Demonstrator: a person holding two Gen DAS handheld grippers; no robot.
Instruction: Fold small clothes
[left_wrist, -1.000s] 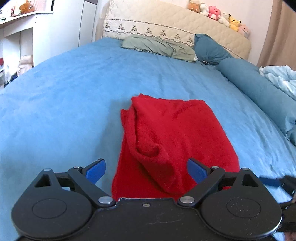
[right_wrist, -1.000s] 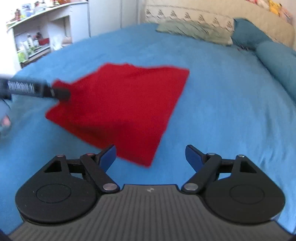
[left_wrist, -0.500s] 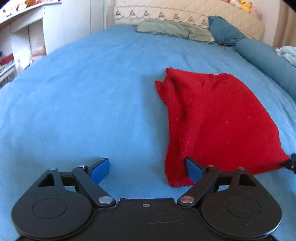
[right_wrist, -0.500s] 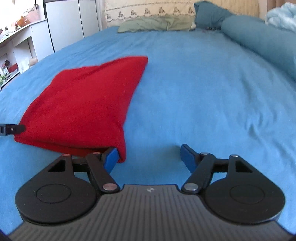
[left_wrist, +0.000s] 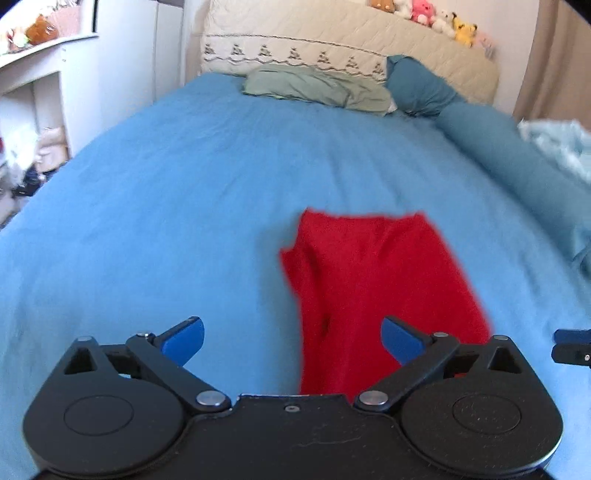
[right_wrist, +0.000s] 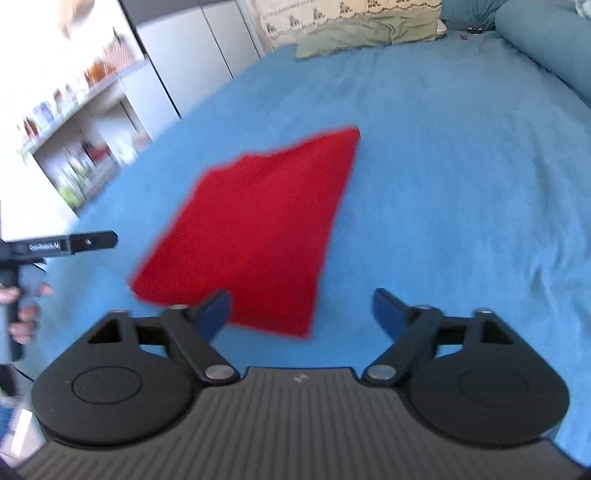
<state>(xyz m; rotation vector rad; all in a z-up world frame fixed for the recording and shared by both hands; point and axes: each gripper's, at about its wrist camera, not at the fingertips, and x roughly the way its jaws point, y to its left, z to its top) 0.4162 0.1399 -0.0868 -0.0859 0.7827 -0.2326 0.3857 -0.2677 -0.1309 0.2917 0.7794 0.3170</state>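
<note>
Red cloth (left_wrist: 373, 280) probably flat; claws (left_wrist: 291, 341) gaping above.

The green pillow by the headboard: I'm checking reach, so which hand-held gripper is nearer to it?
Cannot tell. Both the left hand-held gripper and the right hand-held gripper hover open by the red cloth's near edge, with the green pillow far across the bed.

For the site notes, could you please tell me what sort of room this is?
Most likely a bedroom: a wide bed with a blue sheet, pillows by a quilted headboard, and stuffed toys on top.
</note>
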